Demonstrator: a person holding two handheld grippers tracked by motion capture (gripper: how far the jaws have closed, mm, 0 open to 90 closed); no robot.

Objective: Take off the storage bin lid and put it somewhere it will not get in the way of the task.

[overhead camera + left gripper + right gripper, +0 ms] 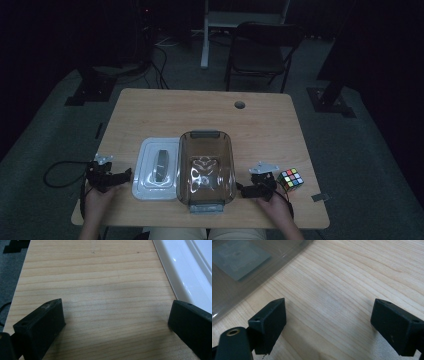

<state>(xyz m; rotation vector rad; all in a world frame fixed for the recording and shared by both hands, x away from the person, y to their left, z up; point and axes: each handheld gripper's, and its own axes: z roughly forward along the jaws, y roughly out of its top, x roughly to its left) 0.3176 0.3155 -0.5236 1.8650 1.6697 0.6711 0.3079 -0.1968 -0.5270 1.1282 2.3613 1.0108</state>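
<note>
High view: a person sits at a wooden table [210, 107] with a two-jaw gripper in each hand, flanking a clear plastic storage bin [206, 170] and its white lid [156, 169].

The left gripper [124, 176] rests just beside the lid's left edge, jaws spread wide on nothing; the right gripper [243, 190] lies between the bin and a Rubik's cube [290, 179], jaws equally wide and empty. The lid lies flat, touching the bin's left side — the bin looks empty. This seems to be the start, nothing gripped yet. Likely next — the right gripper turns to the cube and closes squarely on opposite faces.
</note>
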